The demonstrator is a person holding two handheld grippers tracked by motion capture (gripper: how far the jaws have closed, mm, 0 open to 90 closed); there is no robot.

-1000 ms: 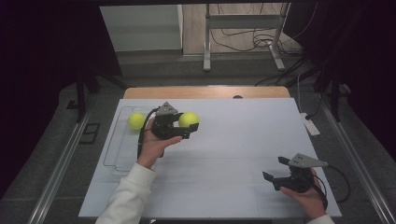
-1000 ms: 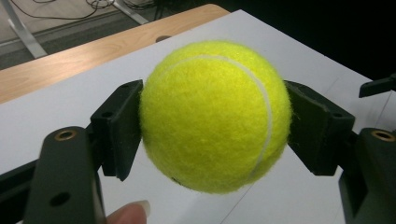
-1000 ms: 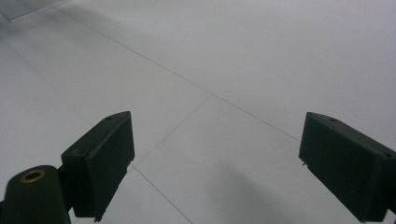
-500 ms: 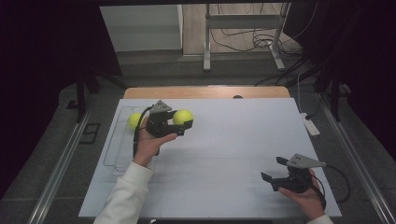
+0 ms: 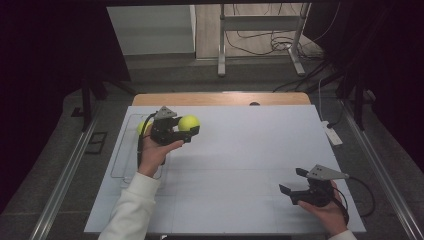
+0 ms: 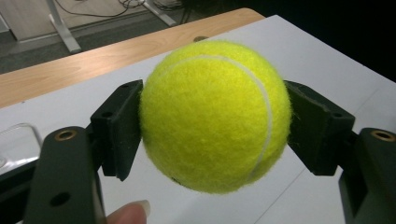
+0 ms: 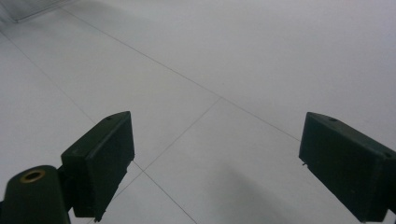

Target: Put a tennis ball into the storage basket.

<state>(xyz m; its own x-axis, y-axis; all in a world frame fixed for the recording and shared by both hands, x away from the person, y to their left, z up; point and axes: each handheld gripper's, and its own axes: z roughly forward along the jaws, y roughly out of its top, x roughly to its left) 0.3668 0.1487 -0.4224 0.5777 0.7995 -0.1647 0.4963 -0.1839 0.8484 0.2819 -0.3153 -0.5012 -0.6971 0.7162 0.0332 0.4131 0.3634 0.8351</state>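
The left gripper point(image 5: 186, 131) holds a yellow tennis ball point(image 5: 189, 122) between its two black fingers point(image 6: 119, 126). In the left gripper view the pads press on both sides of the ball point(image 6: 212, 114), and the ball is above the white desk point(image 5: 240, 165), not touching it. A fingertip of the person shows at the bottom edge of this view. In the high view the left hand point(image 5: 155, 152) comes from the bottom and carries the gripper near the far left part of the desk, just beside a clear tray point(image 5: 122, 160) that lies at the left edge. A second yellow ball point(image 5: 142, 128) is partly hidden behind the gripper, on the tray's side; I cannot tell if it lies inside the tray.

The right gripper point(image 5: 292, 187) is well apart, near the front right corner of the desk, in the right hand point(image 5: 327, 212). Its fingers point(image 7: 100, 158) stand wide, with nothing between them; under them the right gripper view shows the bare white desk surface point(image 7: 224, 70) with thin lines.

Behind the white surface a strip of wooden desk top point(image 5: 215, 98) is visible.
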